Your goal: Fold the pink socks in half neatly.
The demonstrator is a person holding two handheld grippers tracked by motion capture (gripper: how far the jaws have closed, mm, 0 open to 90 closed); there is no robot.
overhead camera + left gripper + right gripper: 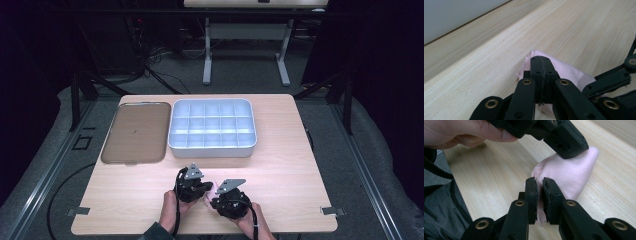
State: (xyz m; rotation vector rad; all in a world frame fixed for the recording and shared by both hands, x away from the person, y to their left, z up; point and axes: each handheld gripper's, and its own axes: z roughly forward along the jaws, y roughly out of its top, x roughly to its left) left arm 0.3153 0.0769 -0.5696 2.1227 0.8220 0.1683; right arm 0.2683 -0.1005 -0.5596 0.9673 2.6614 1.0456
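Observation:
A small pink cloth (211,191) lies bunched on the wooden table (285,175) near its front edge, between my two grippers. My left gripper (207,186) has its jaws pressed together on one end of the cloth (571,72); its own view shows the tips (541,59) closed with pink fabric around them. My right gripper (212,200) pinches the opposite end, a thin fold of the cloth (570,175) squeezed in the narrow gap between its jaws (539,181). The left gripper (571,146) clamps the far end in the right gripper view, a hand (461,132) behind it.
A white tray (212,150) divided into several compartments stands at the back middle of the table. A flat brown tray (135,132) lies to its left. Bare wood stretches to both sides of the grippers. A dark sleeve (444,212) sits beside the table edge.

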